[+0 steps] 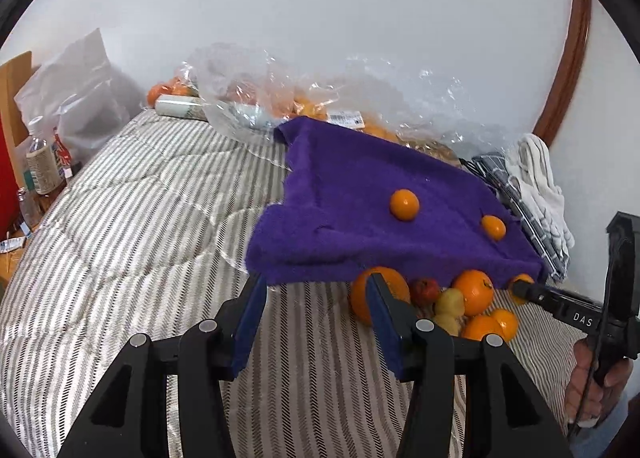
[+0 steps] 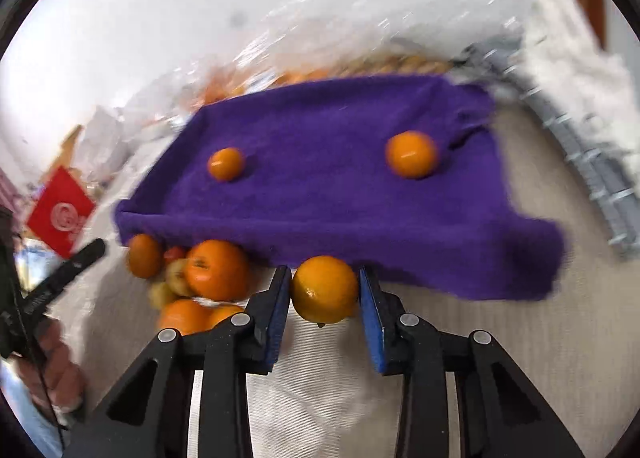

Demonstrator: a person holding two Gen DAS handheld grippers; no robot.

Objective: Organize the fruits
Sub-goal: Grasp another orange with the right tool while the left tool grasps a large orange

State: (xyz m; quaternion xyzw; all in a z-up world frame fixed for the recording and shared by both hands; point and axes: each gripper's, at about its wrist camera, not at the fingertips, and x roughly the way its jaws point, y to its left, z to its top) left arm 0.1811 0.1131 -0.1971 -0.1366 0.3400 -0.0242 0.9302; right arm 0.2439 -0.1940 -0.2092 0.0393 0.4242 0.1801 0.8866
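Black arms with blue pads are filling the bottom of both views, so we are looking along each claw. Our right claw (image 2: pixel 325 294) is gripping a round orange (image 2: pixel 324 289) between its pads, at the near edge of a purple towel (image 2: pixel 340 198) on a striped bed cover (image 1: pixel 120 238). Our left claw (image 1: pixel 316 290) is standing partly open with nothing between its pads, pointing at the towel's near edge.

Two small oranges (image 1: pixel 405 205) are sitting on top of the towel, well apart. Just in front of its edge, a cluster of fruit (image 1: pixel 460 306) is lying on the cover: oranges, a red fruit and yellowish ones, touching. Clear plastic bags (image 1: pixel 248 90) holding more oranges are lying behind the towel, against the wall.
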